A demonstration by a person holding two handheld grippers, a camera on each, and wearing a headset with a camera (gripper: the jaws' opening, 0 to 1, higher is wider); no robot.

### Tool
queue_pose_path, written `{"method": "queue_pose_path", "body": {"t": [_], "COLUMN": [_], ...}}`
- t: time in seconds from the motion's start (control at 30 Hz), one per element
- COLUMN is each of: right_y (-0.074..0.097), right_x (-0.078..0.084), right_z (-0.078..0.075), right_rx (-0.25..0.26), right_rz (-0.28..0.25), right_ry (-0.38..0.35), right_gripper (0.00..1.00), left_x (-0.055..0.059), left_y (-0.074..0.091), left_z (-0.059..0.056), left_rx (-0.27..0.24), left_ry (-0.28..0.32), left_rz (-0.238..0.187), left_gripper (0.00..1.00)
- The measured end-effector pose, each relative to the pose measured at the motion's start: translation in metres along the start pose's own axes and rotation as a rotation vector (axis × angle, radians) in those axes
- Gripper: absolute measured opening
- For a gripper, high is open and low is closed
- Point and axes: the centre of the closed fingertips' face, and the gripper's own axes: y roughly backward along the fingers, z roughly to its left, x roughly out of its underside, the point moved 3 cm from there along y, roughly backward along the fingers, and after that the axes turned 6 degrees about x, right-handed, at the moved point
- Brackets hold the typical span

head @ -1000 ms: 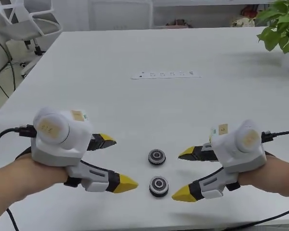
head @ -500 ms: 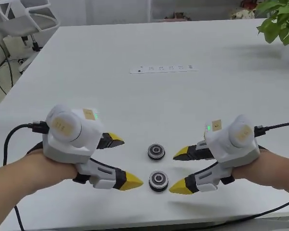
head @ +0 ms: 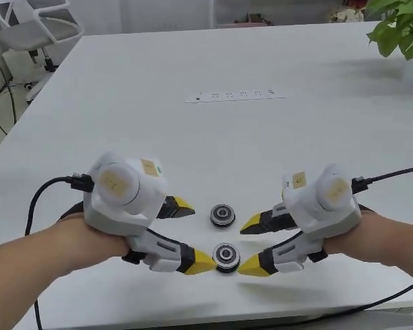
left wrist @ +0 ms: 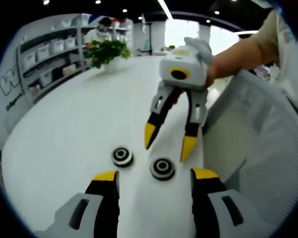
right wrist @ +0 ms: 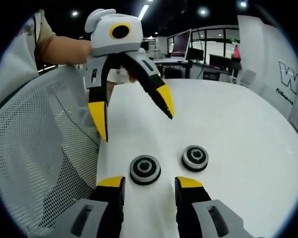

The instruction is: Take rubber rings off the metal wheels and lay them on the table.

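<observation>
**Left gripper** [head: 196,234]: sits at 8 o'clock in the head view and points toward 3 o'clock. The fingers [head: 196,262] are spread apart and hold nothing. The lower fingertip is just beside the near wheel [head: 226,256], at its 9 o'clock; whether they touch cannot be told. A black cable [head: 38,199] leaves the gripper body toward 7 o'clock.

**Wheels:** two metal wheels lie flat on the white desk [head: 193,151], close to its front edge, between the two grippers. The far wheel [head: 222,214] lies at 12 o'clock of the near wheel, near it but apart. Each wheel carries a dark ring [right wrist: 133,171] around its rim. In the left gripper view the near wheel lies straight ahead, between the lines of the two fingers. A power strip [head: 236,96] lies flat at 12 o'clock, well apart from the wheels.

**Right gripper** [head: 248,246]: sits at 4 o'clock in the head view and points toward 9 o'clock. Its fingers are parted and empty. The lower fingertip is just beside the near wheel at 4 o'clock. The upper fingertip is near the far wheel at 3 o'clock, apart from it. A plant [head: 399,27] stands at 1 o'clock.
</observation>
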Motion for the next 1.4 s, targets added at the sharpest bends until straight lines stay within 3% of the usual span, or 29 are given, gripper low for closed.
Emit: {"method": "queue_pose_path", "body": {"t": [0.83,1.13,1.4], "right_y": [-0.008,-0.008,-0.009], "right_x": [-0.001,0.001,0.002], "right_z": [0.004,0.005,0.004], "right_rx": [-0.032,-0.029,-0.029], "right_rz": [-0.024,-0.025,-0.027], "right_ry": [-0.037,-0.039,-0.044], "right_gripper": [0.31,0.27,0.27], "left_x": [0.001,0.007,0.009], "left_y": [-0.033,-0.039,-0.044], "left_z": [-0.013,-0.011,-0.011], "left_rx": [0.066,0.056,0.046], "left_ry": [-0.002,0.006,-0.026], "left_rz": [0.029,0.046,0.058], "left_gripper": [0.39,0.31,0.23]}}
